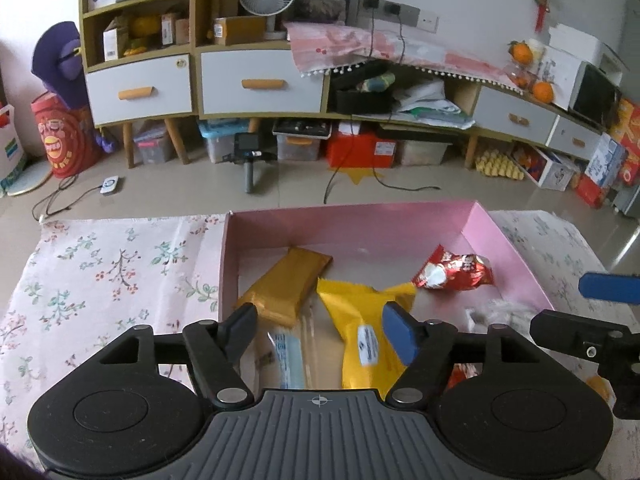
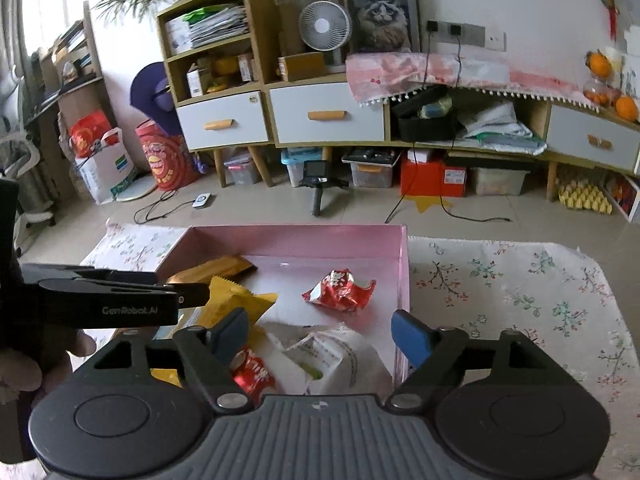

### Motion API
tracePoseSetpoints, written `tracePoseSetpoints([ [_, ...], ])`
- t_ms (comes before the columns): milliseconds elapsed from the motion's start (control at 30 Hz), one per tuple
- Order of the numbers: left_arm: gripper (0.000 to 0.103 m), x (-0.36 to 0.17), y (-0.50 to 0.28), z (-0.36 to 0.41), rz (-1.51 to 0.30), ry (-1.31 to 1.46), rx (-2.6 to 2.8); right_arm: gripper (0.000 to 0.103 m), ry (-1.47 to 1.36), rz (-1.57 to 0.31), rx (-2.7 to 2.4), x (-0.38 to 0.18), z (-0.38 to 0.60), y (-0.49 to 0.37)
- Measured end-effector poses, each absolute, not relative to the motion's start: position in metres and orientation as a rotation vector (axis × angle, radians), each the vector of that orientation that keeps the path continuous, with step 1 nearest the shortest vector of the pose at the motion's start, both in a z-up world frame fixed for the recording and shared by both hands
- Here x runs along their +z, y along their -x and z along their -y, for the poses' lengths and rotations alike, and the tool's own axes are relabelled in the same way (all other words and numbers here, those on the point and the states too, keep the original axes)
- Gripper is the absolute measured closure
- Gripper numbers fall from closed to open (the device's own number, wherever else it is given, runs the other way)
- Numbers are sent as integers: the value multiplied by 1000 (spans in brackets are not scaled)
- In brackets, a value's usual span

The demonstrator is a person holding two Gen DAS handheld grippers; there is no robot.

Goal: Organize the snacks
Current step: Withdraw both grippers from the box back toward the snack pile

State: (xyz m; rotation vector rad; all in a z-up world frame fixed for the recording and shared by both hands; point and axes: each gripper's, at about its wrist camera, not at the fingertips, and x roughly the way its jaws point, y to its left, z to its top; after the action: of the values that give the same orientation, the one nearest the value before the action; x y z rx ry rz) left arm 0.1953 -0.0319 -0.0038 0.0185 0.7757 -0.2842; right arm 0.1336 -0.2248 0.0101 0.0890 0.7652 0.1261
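A pink box (image 1: 352, 220) on the flowered cloth holds the snacks. In it lie a gold packet (image 1: 286, 284), a yellow packet (image 1: 364, 320), a crumpled red packet (image 1: 454, 272) and a clear packet with blue print (image 1: 286, 356). My left gripper (image 1: 320, 330) hangs open over the yellow and clear packets, pads pressing on nothing. My right gripper (image 2: 322, 336) is open above a white packet (image 2: 332, 356) and a small red packet (image 2: 252, 372) at the box's near right corner. Each gripper shows in the other's view: the right gripper (image 1: 588, 308), the left gripper (image 2: 196, 294).
The flowered cloth (image 2: 520, 300) stretches to both sides of the box. A hand (image 2: 24, 368) holds the left gripper's handle. Beyond the table are a tiled floor with cables, a small camera tripod (image 2: 316, 184) and a low cabinet (image 1: 260, 80) with storage bins under it.
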Motion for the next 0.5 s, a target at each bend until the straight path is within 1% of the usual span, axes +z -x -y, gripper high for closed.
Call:
tracePoseSetpoints([
  [100,32,-1,-185,30,-778,-38,-288,40,-64,-757,142,17,219,-125],
  [167,28,2,-178,28,-777,-49,-291,38,-57,-753,152,22,216,-120],
  [333,22,9,-158,20,-777,-73,-290,34,-34,-758,175,32,209,-109],
  [500,21,13,-142,12,-795,-119,-266,31,-4,-767,204,38,203,-94],
])
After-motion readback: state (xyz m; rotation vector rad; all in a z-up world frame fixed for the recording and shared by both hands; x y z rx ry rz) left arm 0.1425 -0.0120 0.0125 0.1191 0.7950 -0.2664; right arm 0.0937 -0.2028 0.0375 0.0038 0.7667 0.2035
